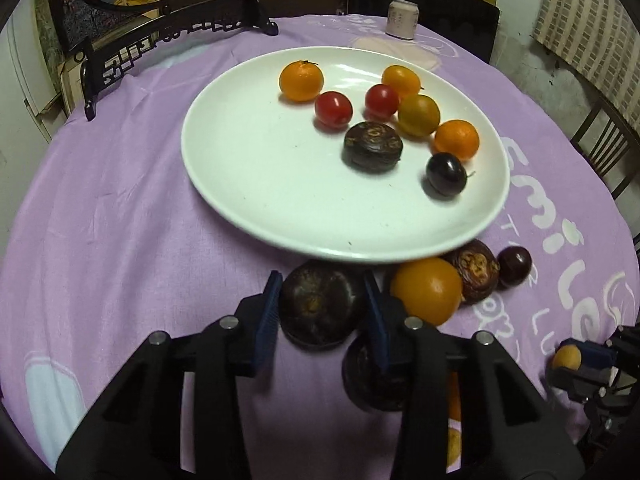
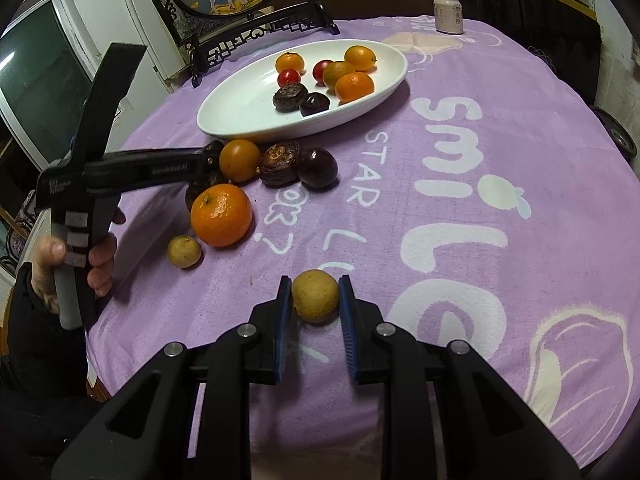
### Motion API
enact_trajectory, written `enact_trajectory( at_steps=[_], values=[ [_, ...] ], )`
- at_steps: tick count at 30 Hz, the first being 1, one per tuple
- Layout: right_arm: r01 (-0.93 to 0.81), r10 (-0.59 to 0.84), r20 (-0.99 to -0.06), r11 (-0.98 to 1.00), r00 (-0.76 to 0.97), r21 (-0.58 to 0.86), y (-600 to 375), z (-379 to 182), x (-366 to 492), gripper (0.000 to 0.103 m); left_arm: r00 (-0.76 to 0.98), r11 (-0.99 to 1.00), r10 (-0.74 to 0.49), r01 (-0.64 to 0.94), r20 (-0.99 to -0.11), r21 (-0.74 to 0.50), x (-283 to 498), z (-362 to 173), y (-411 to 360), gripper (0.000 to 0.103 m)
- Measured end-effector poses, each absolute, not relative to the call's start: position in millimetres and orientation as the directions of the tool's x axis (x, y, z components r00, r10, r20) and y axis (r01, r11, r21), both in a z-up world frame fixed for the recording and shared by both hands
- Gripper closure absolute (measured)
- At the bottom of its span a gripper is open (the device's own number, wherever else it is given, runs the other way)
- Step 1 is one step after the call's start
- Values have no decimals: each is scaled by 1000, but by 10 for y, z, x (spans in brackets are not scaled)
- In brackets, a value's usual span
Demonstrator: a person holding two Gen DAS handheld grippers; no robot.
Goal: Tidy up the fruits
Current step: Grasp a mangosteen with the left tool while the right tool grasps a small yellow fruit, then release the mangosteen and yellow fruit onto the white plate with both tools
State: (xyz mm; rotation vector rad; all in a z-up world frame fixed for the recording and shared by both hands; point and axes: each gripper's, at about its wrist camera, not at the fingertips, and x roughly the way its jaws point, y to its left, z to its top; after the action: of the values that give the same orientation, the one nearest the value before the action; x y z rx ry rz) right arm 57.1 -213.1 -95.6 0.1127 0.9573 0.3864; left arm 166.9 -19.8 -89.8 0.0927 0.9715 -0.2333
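On the purple tablecloth [image 2: 460,184], just in front of the white plate [image 1: 256,184], the left gripper [image 1: 320,312] clamps a dark round fruit [image 1: 320,308] between both blue pads. It appears lifted slightly, though the view does not confirm this. The right gripper [image 2: 315,316] encloses a small yellow fruit [image 2: 315,296]; both pads touch its sides. An orange [image 2: 221,215] lies near the left tool. Eight fruits sit on the plate.

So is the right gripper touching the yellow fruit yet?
Touching: in the right wrist view both blue pads of the right gripper sit against the yellow fruit.
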Motion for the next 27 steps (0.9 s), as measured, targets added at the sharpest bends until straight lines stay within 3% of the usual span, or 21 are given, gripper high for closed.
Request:
enact_trajectory(
  at_steps=[8,16,22,27],
  values=[
    [-289,374,-766,923,522,254,-2092,-877,584,79,586,963,-250,235,-770,-134,1026,-605,18,63],
    [-330,372,-749,919,549,215,-1916,-673,718,79,615,949,-295,276,-731,-151,729,-362,24,63],
    [-364,362,-725,917,585,164,-1761,-372,1008,79,665,962,-256,246,-701,-118,1097,-68,63,63],
    [-358,358,-712,920,604,159,-1604,-89,1729,79,667,984,-169,155,-726,-86,1950,52,22,63]
  ],
)
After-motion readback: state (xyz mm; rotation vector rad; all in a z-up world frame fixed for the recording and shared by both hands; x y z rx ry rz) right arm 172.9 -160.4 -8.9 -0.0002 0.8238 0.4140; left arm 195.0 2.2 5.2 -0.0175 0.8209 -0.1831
